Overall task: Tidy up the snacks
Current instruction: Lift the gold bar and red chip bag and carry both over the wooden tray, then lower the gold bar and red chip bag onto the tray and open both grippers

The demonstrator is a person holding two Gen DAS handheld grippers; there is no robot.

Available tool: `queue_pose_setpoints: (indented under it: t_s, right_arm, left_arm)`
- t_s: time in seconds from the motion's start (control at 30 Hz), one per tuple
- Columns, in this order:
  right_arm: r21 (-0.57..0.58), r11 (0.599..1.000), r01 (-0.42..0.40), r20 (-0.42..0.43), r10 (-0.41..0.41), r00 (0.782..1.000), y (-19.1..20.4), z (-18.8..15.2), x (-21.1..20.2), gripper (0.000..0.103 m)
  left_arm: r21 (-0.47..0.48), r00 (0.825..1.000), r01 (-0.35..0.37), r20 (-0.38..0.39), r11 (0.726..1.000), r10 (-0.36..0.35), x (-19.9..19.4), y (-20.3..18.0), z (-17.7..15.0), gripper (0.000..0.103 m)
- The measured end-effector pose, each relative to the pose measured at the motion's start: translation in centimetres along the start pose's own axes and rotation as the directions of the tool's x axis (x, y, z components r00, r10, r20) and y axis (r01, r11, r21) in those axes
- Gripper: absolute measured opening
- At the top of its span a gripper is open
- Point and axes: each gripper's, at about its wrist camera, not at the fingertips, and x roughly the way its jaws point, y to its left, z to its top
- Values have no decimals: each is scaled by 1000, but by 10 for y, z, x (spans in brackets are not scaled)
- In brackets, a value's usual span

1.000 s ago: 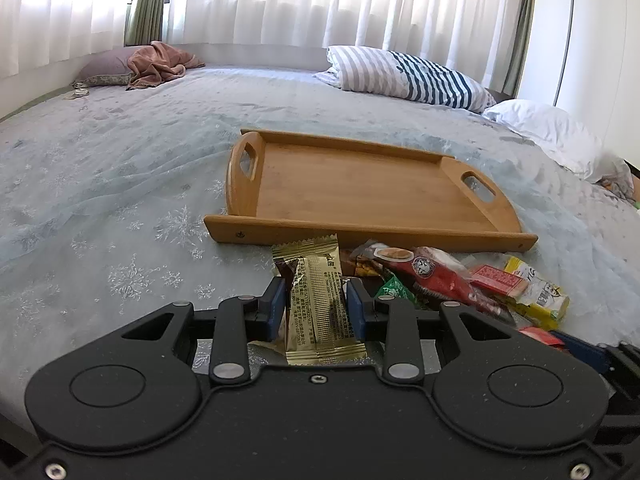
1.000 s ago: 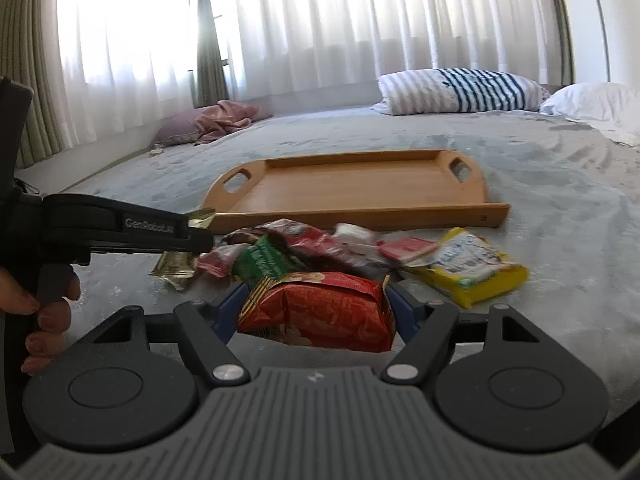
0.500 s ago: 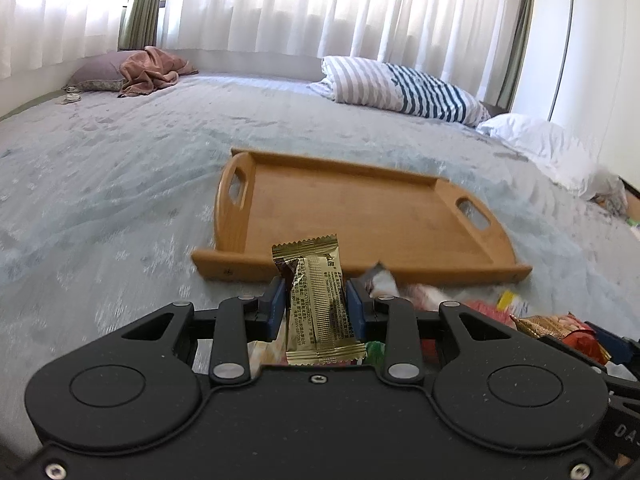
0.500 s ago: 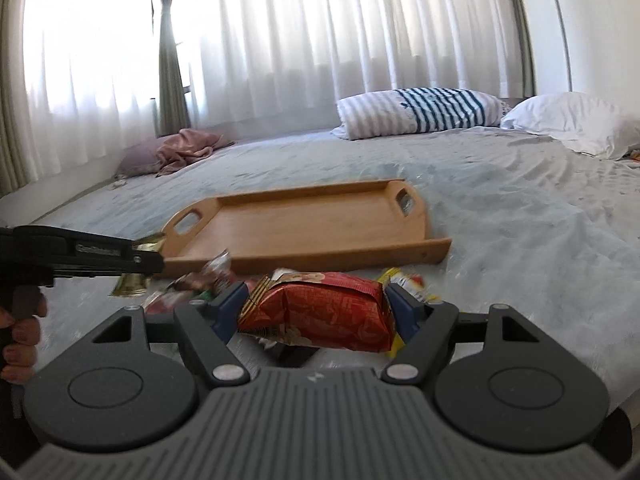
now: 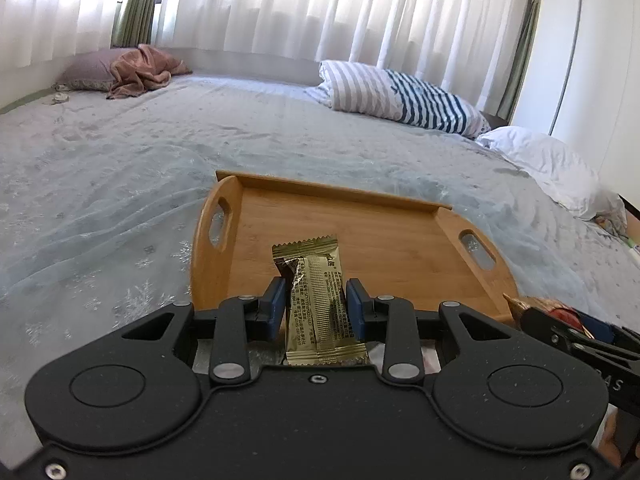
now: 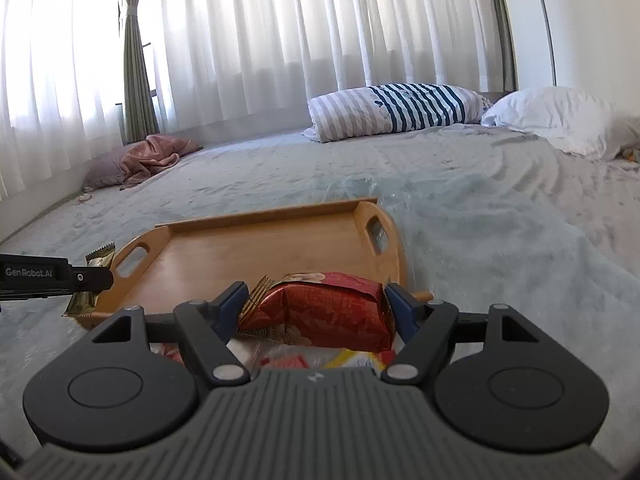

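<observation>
My left gripper (image 5: 316,304) is shut on a gold snack packet (image 5: 316,300) and holds it upright over the near edge of the wooden tray (image 5: 360,232). My right gripper (image 6: 316,306) is shut on a red snack packet (image 6: 324,312) above the tray's near right corner (image 6: 260,248). The left gripper (image 6: 86,278) with its gold packet (image 6: 98,258) shows at the left of the right wrist view. The right gripper with the red packet (image 5: 556,312) shows at the right edge of the left wrist view. Other loose snacks (image 6: 280,358) lie under the right gripper, mostly hidden.
The tray sits on a grey-blue bedspread (image 5: 100,200). A striped pillow (image 5: 400,96) and a white pillow (image 5: 552,168) lie at the far right. A purple pillow with a pink cloth (image 5: 136,68) lies at the far left. Curtains (image 6: 320,40) line the back.
Both grippers have risen and moved forward with their packets, from over the snack pile to over the tray's near edge. The pile has dropped out of the left wrist view.
</observation>
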Motion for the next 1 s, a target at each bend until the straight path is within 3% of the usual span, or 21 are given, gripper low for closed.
queue_pose_setpoints:
  t_s: [0.53,1.0]
  right_arm:
    - [-79,997,-20,-40,17,999,5,29,71,75]
    - [-57,998,-25,-135,17,991,2,26,125,75]
  left_arm:
    - [18,998,-14,-63,1000,15,78,-14,26,31]
    - [32,993,-38,-112,999,42,126,-15,25,31]
